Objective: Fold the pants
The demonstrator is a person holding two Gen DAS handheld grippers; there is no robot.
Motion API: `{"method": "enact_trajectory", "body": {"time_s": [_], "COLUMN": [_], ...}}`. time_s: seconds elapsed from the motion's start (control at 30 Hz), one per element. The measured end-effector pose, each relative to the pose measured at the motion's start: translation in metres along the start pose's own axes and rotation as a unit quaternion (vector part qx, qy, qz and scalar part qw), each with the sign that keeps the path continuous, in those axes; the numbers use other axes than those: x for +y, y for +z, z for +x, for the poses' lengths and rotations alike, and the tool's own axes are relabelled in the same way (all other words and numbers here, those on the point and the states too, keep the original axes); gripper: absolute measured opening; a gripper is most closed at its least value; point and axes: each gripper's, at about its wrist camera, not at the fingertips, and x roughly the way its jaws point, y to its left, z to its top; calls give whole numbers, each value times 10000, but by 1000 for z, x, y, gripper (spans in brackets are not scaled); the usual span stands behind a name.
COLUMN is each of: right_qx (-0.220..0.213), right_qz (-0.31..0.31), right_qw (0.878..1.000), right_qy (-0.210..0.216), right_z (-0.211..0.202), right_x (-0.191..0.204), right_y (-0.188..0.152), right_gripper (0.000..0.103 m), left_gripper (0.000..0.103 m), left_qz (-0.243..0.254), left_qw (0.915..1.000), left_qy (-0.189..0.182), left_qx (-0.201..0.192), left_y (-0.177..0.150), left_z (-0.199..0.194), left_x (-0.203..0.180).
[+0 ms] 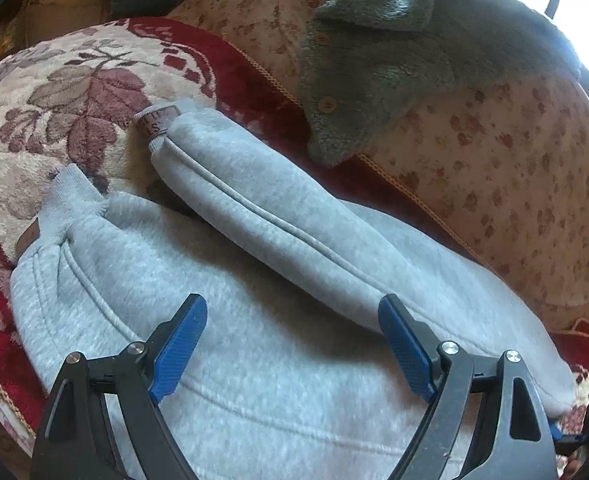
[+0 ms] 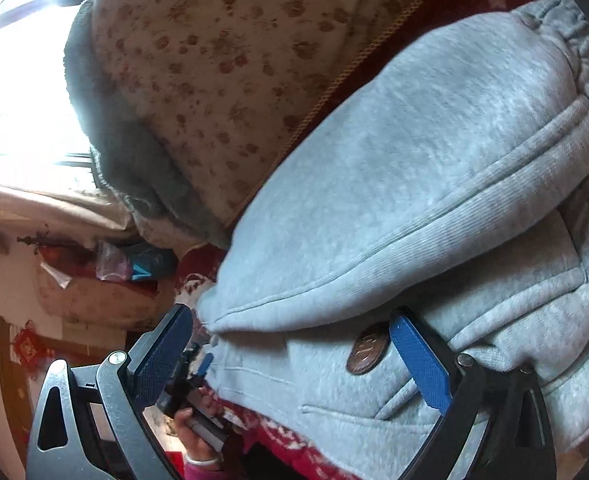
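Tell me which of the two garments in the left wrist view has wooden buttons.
The fuzzy grey-green cardigan draped over the floral cushion; two round wooden buttons sit along its edge. The light grey fleece pants below the open left gripper show none, only seams and ribbed cuffs.

A lived-in home, a bedroom or sitting room by the look of it. A thick red and cream floral blanket point(image 1: 74, 80) covers the soft surface, with a big flower-printed cushion point(image 1: 514, 184) beside it and a fuzzy green buttoned garment point(image 1: 394, 60) draped over that. Daylight pours through a window point(image 2: 10, 80). On the far wall hangs a red knot ornament point(image 2: 26, 350), near stacked bundles of bedding point(image 2: 94, 300).
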Motion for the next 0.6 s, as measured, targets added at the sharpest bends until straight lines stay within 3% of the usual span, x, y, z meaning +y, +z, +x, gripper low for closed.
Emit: {"method": "enact_trajectory", "body": {"time_s": [0.23, 0.37, 0.53, 0.6], "right_qx": [-195, -321, -438, -507], "right_qz": [-369, -363, -644, -609], "right_qw": [9987, 9982, 9949, 9950], "right_qy": [-295, -363, -634, -610], "right_z": [1, -2, 2, -2], "right_x": [9, 4, 6, 1], "right_y": [5, 13, 15, 17], "right_gripper": [100, 92, 78, 58], "left_gripper": [87, 87, 87, 87], "left_qz": [-446, -616, -991, -1112], "left_qw": [9989, 9978, 9946, 9932], "left_qy": [-35, -70, -159, -208], "left_qx": [120, 248, 269, 258], "left_y": [18, 27, 36, 38], "left_z": [23, 39, 54, 59], "left_x": [8, 10, 17, 19]}}
